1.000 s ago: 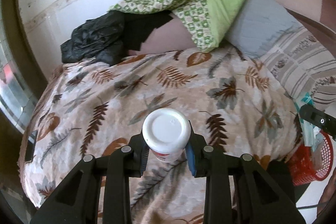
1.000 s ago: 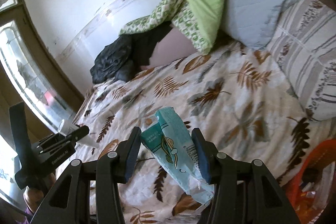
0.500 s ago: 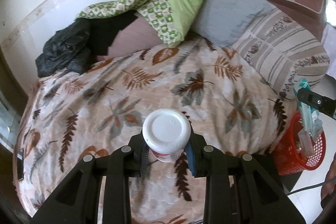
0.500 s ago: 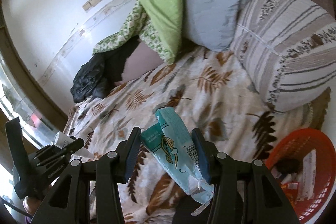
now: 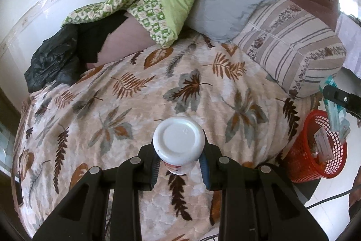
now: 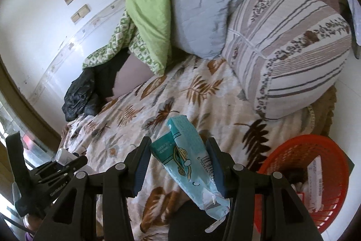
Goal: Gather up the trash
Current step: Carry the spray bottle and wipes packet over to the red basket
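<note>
Over the bed (image 5: 140, 105), both grippers tilt downward, jaws grasping bottle (image 5: 179, 146) and wrapper (image 6: 189, 164).

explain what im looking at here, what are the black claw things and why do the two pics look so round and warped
The black claws are hand-held grippers: a person carries one in each hand, and each has a wide-angle camera looking along its two fingers, hence the round, bent look.

One picture is from the left gripper. It is clamped on a small white-capped jar. The other is from the right gripper, which holds a crumpled teal wrapper.

Both look over a bed with a leaf-print blanket, a striped pillow, green bedding and dark clothes. Beside the bed stands a red basket that already holds some rubbish; the jar and wrapper look headed there.
</note>
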`<state>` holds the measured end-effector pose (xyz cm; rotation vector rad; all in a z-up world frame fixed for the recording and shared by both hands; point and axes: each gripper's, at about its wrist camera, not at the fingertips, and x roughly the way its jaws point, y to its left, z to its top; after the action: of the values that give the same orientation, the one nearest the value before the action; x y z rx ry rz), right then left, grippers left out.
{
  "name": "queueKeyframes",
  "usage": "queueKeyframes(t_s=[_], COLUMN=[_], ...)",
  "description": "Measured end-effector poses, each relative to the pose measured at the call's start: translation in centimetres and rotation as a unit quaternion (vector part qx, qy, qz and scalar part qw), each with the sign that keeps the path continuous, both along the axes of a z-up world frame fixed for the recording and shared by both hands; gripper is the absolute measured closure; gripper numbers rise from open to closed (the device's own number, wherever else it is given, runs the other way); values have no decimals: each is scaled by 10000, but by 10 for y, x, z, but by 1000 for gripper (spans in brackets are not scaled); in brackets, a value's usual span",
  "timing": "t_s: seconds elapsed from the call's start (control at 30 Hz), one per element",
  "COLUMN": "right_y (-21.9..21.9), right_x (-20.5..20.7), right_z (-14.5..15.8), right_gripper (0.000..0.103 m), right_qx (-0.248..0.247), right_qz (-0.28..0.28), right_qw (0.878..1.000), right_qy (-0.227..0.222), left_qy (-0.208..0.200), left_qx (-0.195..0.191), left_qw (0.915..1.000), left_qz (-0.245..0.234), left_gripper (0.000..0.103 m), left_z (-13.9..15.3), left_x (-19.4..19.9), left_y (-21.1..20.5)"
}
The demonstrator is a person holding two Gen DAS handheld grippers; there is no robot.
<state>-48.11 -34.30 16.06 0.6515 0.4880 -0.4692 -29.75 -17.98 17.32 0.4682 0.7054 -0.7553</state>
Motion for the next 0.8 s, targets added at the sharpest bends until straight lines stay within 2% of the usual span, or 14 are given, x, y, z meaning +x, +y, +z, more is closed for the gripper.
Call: queueKeyframes(t_s=[0.8], right_y=[-35], right_x=[-81], right_z=[-6], right_gripper=[50], right_qx=[-31], right_qz=[-1061], right_qw=[9943], right_qy=[88], left_qy=[-119], left_qx=[241], left_qw=[9958], left_qz=[-880], left_gripper=[74], left_z=[-11], left_x=[-45], left_y=[-62])
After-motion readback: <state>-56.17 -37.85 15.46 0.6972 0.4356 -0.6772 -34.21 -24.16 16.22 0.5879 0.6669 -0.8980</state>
